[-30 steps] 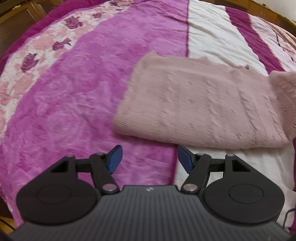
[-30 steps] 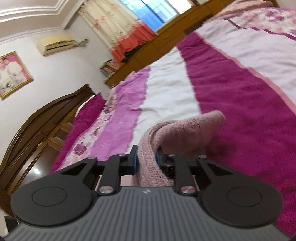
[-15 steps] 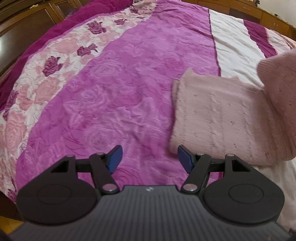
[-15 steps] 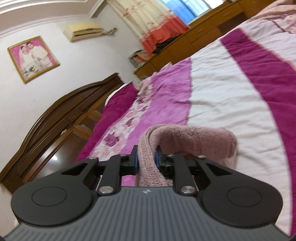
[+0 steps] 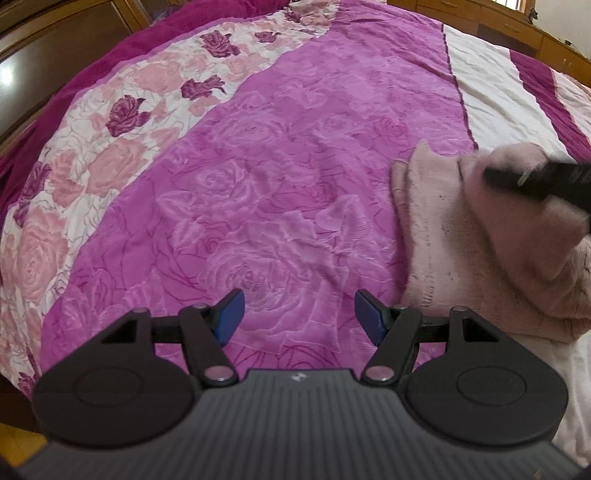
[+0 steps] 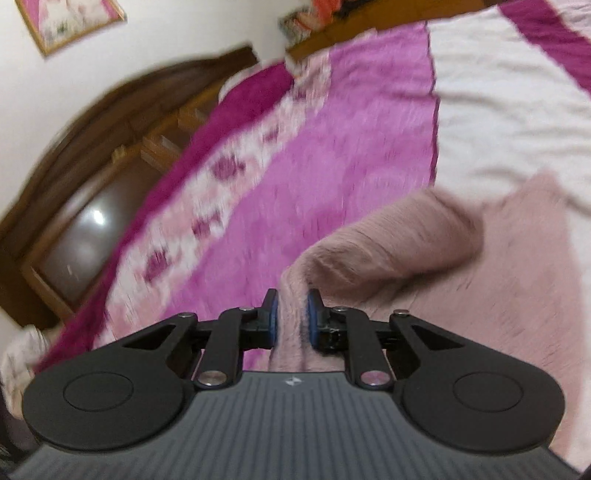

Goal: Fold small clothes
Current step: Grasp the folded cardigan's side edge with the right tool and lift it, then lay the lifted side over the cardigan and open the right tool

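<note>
A: What is hard to read here?

B: The right wrist view is smeared with blur, so the headboard (image 6: pixel 122 122) and the framed picture (image 6: pixel 70 22) are only shapes. In the left wrist view the pink knit garment (image 5: pixel 461 236) runs off the right edge, and a dark blurred bar (the right tongs (image 5: pixel 535 179), I think) crosses it.

A: And the tongs?

B: The right tongs (image 6: pixel 291 315) are clenched on a raised fold of the garment (image 6: pixel 388 240), the blue pads (image 6: pixel 272 317) pressing the knit from both sides. The left tongs (image 5: pixel 299 314) stand released, nothing between them, above the magenta rose bedspread (image 5: pixel 258 184).

A: Where does the garment lie?

B: On the bed, across the seam between the magenta and white stripes, part of it lifted over the flat part.
</note>
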`<state>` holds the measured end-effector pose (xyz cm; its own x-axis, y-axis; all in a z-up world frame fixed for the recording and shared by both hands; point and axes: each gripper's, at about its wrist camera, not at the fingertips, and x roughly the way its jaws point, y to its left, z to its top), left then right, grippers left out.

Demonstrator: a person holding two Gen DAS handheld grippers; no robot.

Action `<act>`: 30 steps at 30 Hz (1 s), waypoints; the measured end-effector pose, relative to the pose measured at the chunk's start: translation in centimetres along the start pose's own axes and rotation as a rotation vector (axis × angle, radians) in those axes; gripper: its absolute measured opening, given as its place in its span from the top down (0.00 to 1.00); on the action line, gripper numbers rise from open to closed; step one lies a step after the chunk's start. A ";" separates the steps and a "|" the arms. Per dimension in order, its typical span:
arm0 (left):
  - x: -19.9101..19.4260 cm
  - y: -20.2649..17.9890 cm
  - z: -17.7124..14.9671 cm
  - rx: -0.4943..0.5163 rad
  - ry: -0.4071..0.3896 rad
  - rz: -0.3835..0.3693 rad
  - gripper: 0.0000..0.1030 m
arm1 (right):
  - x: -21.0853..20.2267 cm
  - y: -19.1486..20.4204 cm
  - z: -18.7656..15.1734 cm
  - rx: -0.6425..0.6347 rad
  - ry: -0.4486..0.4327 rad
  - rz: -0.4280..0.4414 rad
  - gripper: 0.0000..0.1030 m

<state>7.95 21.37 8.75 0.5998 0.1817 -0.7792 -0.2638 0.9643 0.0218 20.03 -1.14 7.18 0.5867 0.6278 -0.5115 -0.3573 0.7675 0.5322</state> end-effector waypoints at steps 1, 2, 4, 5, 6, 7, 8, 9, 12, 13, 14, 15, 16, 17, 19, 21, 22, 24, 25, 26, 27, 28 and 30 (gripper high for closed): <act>0.1 0.1 0.0 -0.004 0.000 -0.001 0.34 | 0.9 0.1 -0.6 0.000 0.028 -0.011 0.80; 0.2 0.2 0.1 -0.006 0.000 -0.002 0.34 | 1.4 0.1 -1.2 -0.003 0.040 -0.019 0.75; 0.2 0.4 0.2 -0.012 -0.003 -0.008 0.34 | 1.8 0.8 -2.0 -0.025 0.035 -0.017 0.59; 0.2 0.4 0.3 -0.015 -0.005 -0.012 0.34 | 1.8 1.0 -2.1 -0.036 0.031 -0.011 0.55; 0.1 0.4 0.4 -0.017 -0.008 -0.017 0.34 | 1.6 1.4 -2.1 -0.048 0.030 0.000 0.47; 0.0 0.4 0.5 -0.019 -0.013 -0.024 0.34 | 1.2 1.9 -2.2 -0.060 0.029 0.015 0.45; -0.1 0.3 0.7 -0.020 -0.017 -0.031 0.34 | 0.6 2.2 -2.1 -0.074 0.024 0.029 0.45; -0.1 0.2 0.8 -0.021 -0.021 -0.039 0.34 | -0.2 2.5 -2.0 -0.093 0.016 0.035 0.45; -0.4 -0.3 1.4 -0.028 -0.032 -0.074 0.34 | -2.4 3.1 -1.9 -0.152 -0.016 0.019 0.42; -0.5 -0.5 1.6 -0.032 -0.035 -0.091 0.34 | -3.3 3.1 -2.0 -0.163 -0.027 0.005 0.36; -0.5 -0.7 1.9 -0.036 -0.039 -0.110 0.34 | -4.4 2.8 -1.9 -0.168 -0.037 -0.006 0.33; -0.6 -1.0 2.1 -0.037 -0.045 -0.129 0.34 | -5.4 2.4 -1.9 -0.169 -0.050 -0.015 0.30; -0.7 -1.3 2.4 -0.035 -0.050 -0.147 0.34 | -6.4 1.9 -2.0 -0.166 -0.064 -0.025 0.29; -0.7 -1.7 2.7 -0.031 -0.055 -0.162 0.34 | -7.2 1.4 -2.1 -0.159 -0.073 -0.034 0.28; -0.7 -2.6 3.2 -0.020 -0.069 -0.192 0.34 | -8.8 0.2 -2.2 -0.142 -0.088 -0.067 0.25; -0.6 -3.5 3.8 -0.009 -0.077 -0.216 0.34 | -10.1 -1.0 -2.3 -0.129 -0.103 -0.113 0.25; -0.4 -3.9 4.1 -0.003 -0.078 -0.234 0.35 | -10.7 -1.7 -2.4 -0.125 -0.109 -0.144 0.24; 0.2 -4.8 4.7 0.008 -0.074 -0.272 0.35 | -11.5 -3.0 -2.7 -0.113 -0.118 -0.195 0.24; 0.6 -5.3 5.0 0.013 -0.072 -0.291 0.35 | -11.9 -3.8 -2.8 -0.100 -0.125 -0.222 0.24; 1.0 -5.7 5.2 0.019 -0.070 -0.305 0.35 | -12.2 -4.5 -3.0 -0.083 -0.132 -0.240 0.24; 1.5 -6.3 5.4 0.032 -0.066 -0.320 0.35 | -12.5 -5.3 -3.1 -0.058 -0.138 -0.253 0.24; 2.0 -6.7 5.6 0.044 -0.064 -0.329 0.35 | -12.8 -6.2 -3.3 -0.025 -0.144 -0.264 0.24; 2.9 -7.6 5.8 0.071 -0.064 -0.332 0.36 | -13.2 -7.7 -3.7 0.026 -0.152 -0.275 0.23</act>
<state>16.07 15.69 9.92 0.6908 -0.1343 -0.7104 0.0054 0.9835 -0.1806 12.33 -14.80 7.33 0.7616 0.3689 -0.5329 -0.1522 0.9010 0.4062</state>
